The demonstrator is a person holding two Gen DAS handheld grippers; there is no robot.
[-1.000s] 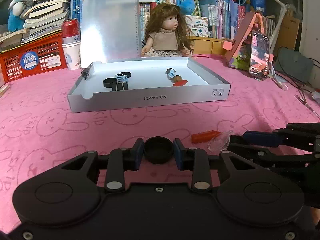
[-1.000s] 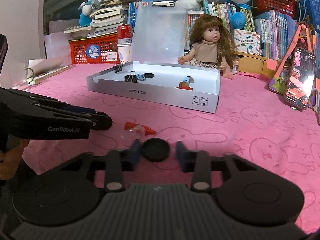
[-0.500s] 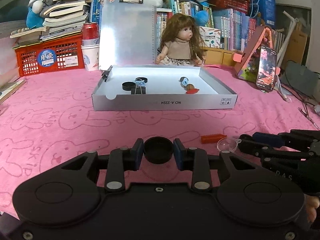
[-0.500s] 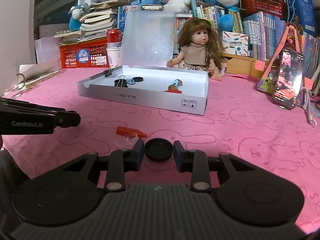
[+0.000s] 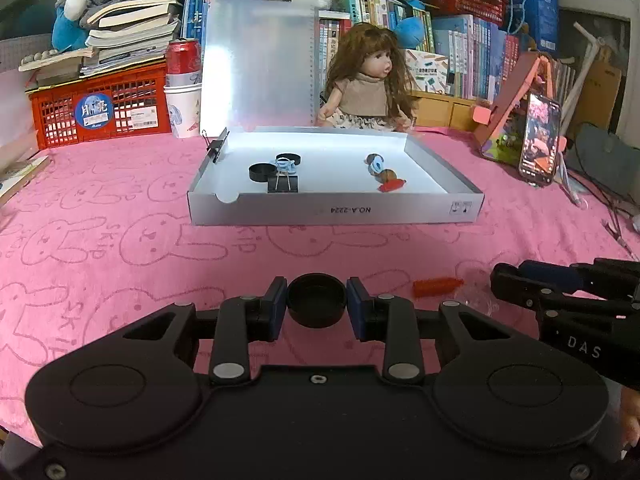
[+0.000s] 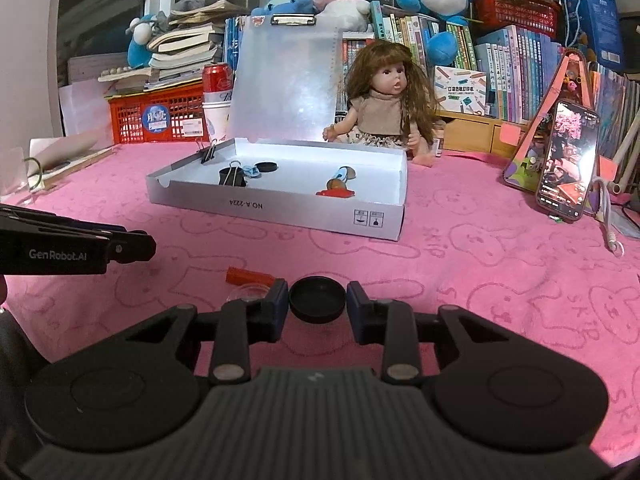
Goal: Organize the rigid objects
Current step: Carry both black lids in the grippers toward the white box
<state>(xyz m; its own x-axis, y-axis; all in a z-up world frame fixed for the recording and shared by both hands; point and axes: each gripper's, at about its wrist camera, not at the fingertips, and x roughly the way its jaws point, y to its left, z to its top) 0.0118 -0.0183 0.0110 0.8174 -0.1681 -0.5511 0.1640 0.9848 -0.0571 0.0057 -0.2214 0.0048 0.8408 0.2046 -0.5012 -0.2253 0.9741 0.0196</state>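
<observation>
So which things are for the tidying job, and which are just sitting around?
For the job:
- left tool with black cap
- right tool with black lid
- white box
- red piece

Just lying about:
- doll
- phone
- red crate

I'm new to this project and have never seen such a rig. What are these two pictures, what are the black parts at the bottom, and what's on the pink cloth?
No robot here: a person holds a pair of tongs in each hand, each with a camera looking along its fingers. One picture comes from the left tongs, the other from the right tongs. Each pair is closed on a black round cap: the left cap and the right cap. On the pink cloth lies an open grey box holding more caps, binder clips and small bits. Nearer, an orange piece lies loose beside something clear that I cannot identify.
</observation>
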